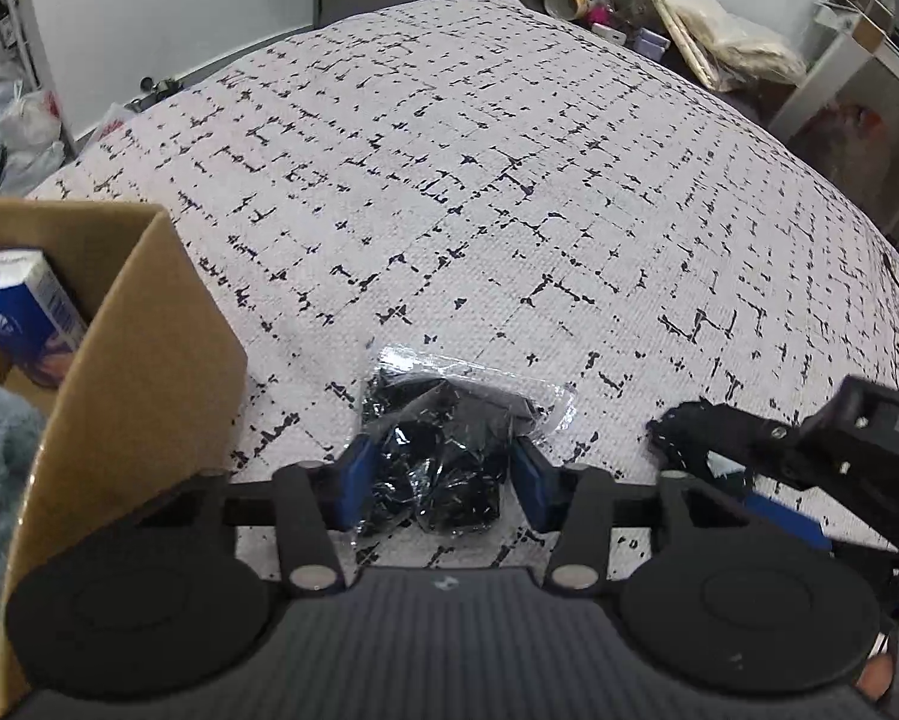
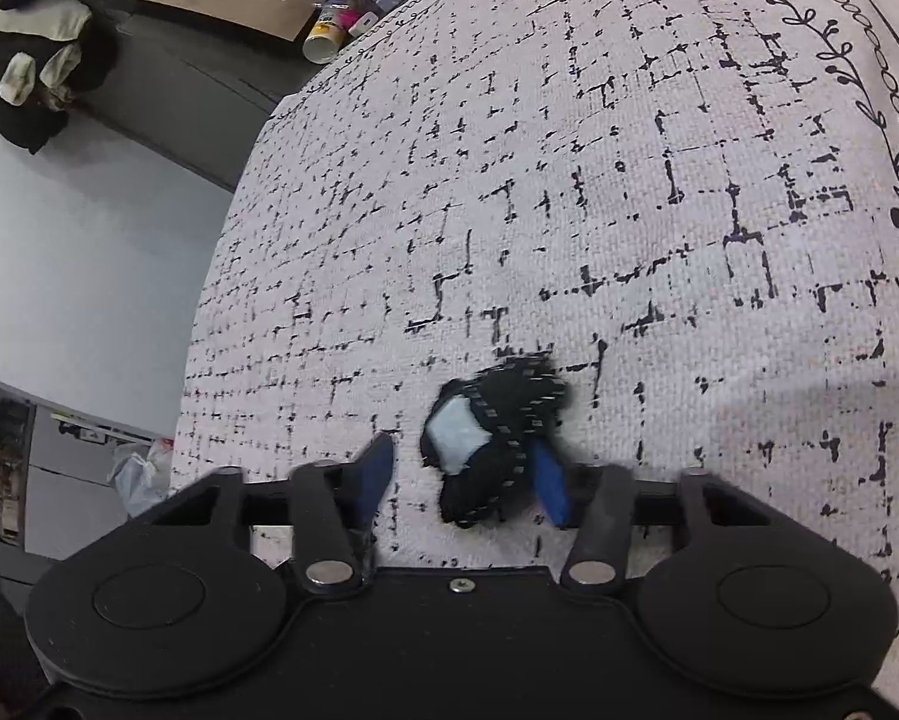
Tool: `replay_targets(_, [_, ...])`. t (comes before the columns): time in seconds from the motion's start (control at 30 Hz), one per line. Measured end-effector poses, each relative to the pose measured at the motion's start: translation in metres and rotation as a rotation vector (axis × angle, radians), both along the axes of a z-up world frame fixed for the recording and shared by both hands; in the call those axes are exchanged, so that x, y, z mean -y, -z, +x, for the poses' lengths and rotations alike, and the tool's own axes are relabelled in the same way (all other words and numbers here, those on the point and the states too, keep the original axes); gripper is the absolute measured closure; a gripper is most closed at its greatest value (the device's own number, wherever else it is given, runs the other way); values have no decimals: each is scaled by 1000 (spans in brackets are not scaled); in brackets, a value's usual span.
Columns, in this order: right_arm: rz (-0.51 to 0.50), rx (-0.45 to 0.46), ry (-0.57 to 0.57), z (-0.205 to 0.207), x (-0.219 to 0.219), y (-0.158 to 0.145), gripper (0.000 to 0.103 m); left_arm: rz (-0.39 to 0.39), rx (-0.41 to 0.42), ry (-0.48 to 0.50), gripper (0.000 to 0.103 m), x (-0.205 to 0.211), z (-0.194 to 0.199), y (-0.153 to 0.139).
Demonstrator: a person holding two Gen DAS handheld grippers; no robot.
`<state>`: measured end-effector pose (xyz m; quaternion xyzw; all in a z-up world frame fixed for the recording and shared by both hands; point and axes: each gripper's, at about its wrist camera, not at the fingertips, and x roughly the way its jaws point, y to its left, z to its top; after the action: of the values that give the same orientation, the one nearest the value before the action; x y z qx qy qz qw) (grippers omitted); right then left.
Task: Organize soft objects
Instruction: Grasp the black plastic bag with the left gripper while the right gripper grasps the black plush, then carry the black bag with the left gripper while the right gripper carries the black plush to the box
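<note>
The left tongs (image 1: 443, 474) stand apart, straddling a clear bag of black fabric (image 1: 449, 444) on the patterned bedspread (image 1: 509, 180). The right tongs (image 2: 464, 474) gape too, one blue pad touching a black beaded cloth bundle (image 2: 497, 444).

Left gripper (image 1: 443, 474) fingers spread; right gripper (image 2: 461, 480) fingers spread.

Your work surface is a white cloth (image 1: 479, 180) with a broken black grid print. On it lie a clear bag of black items (image 1: 449, 438) at six o'clock, a cardboard box (image 1: 143, 360) at eight, and a black bundle (image 2: 497, 438).
</note>
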<state>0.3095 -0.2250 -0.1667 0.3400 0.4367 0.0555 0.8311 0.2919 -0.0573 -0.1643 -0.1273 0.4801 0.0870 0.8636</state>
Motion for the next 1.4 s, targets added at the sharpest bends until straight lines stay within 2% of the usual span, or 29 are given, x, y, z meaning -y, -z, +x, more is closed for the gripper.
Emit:
replay_targets(0.03, [-7,-7,4,1,1,1,80,-7,1,4,60,-1,0,0])
replay_targets(0.1, [10,-11,16,0,6,4,83,-15,2,7,64,-3,-1,-2])
replay_targets(0.27, [-29,12,-11,-11,3,-8,89,-49,15,-5,70,-7,-8,-9])
replay_targets(0.63, [-61,118,-22,-42,9,-58,90,-74,84,11,75,-5,-36,-45])
replay_targets(1.03, [-76,212,-57,-78,11,-91,90,-76,160,14,75,-15,-69,-89])
replay_targets(1.4, [-121,284,-128,-105,-10,-116,90,-77,217,-11,75,-35,-102,-119])
